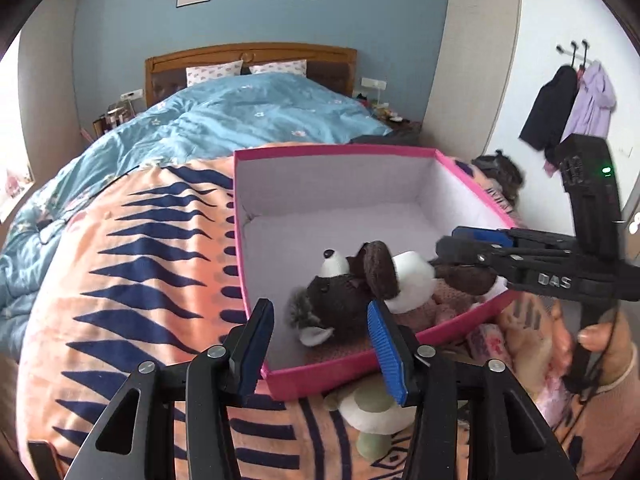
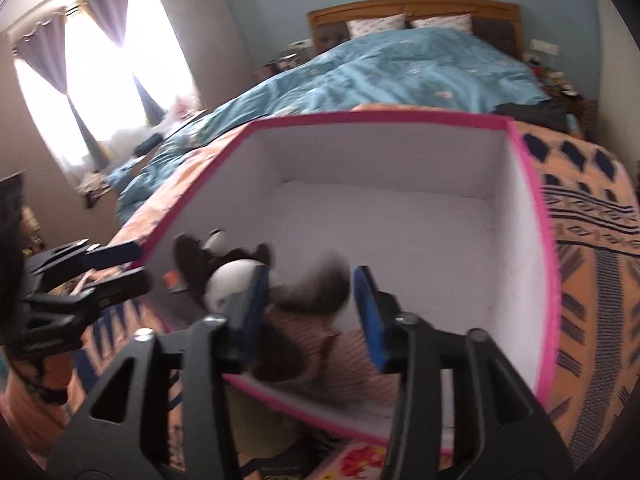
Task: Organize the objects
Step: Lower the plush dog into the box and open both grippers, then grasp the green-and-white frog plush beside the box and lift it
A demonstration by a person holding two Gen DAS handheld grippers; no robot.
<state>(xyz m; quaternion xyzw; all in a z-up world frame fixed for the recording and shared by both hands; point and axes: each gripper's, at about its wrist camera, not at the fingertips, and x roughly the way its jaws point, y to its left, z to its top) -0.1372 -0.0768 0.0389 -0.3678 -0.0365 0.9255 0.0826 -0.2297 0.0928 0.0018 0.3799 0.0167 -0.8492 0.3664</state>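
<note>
Orange patterned blanket [image 1: 132,280] beneath pink box [image 1: 400,152], blue-walled bedroom behind; both tools wide, right tool [image 2: 310,312] perhaps brushing plush [image 1: 352,284].

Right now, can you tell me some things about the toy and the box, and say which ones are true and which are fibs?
1. The brown plush toy lies inside the pink box. True.
2. The box has a lid on it. False: it is open at the top, and its white inside shows.
3. The left gripper is open and holds nothing. True.
4. The box stands on the floor. False: it rests on the orange blanket on the bed.
5. The right gripper is open over the near end of the box. True.
6. The far end of the box is full of toys. False: only bare white floor shows there.
</note>
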